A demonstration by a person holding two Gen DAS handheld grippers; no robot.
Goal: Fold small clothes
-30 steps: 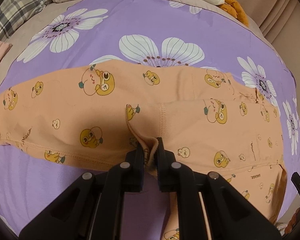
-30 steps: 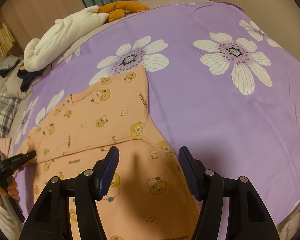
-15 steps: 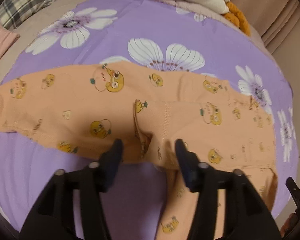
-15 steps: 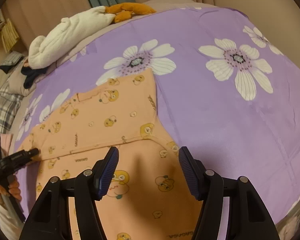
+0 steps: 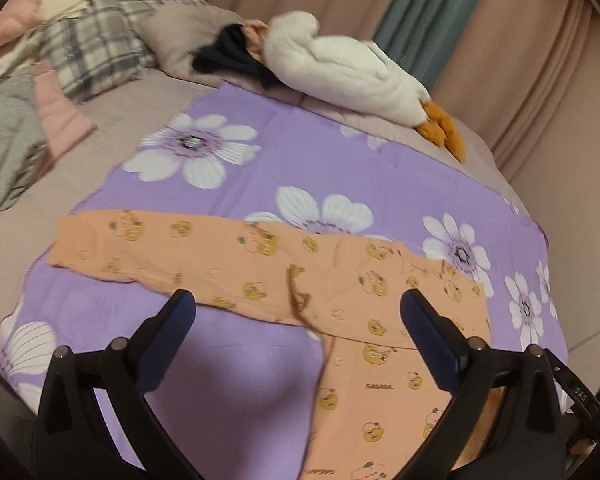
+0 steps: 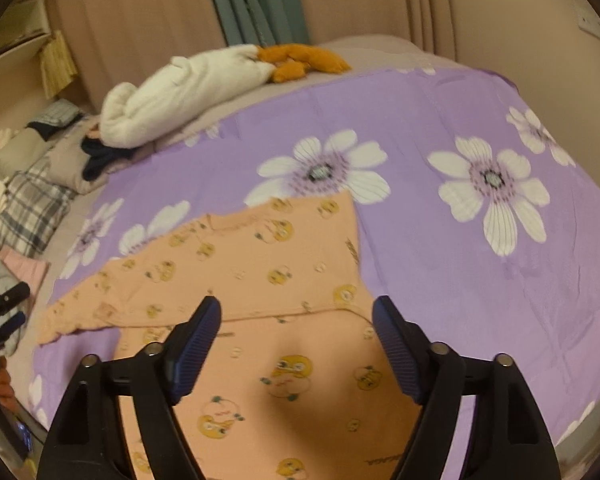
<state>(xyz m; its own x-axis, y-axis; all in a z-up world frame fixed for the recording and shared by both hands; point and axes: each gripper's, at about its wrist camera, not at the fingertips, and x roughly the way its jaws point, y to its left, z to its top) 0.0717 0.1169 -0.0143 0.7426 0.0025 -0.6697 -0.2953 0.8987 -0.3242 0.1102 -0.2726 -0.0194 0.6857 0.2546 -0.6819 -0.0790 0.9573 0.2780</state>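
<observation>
While it lies spread flat on the bed, the orange garment [image 5: 340, 292] shows a print of small yellow cartoon faces and a little raised crease near its middle seam. One long part reaches out toward the left in the left wrist view, and another part runs down toward the camera, passing under the right finger of the left tool [image 5: 296, 322]. That tool hangs above the cloth with its fingers spread wide and nothing between them; its blue pads [image 5: 430, 340] are clear of the fabric. Seen from the right wrist camera, the same garment [image 6: 260, 264] fills the lower middle of the frame, and the right tool [image 6: 296, 332] hovers over it, likewise spread wide and holding nothing.

Under the garment lies a purple sheet [image 5: 228, 200] with large white flowers, and the clothing sits near its front edge. Beyond the sheet, at the far side of the bed, a white plush goose [image 5: 340, 76] with orange feet rests on its side, touching a dark bundle of cloth [image 5: 228, 56]. Further left sit a plaid pillow [image 5: 88, 52] and a pink folded piece [image 5: 56, 112]. Beige curtains with a teal strip [image 5: 424, 16] hang behind the bed. At the left edge of the right wrist view, the other tool's black frame is partly visible.
</observation>
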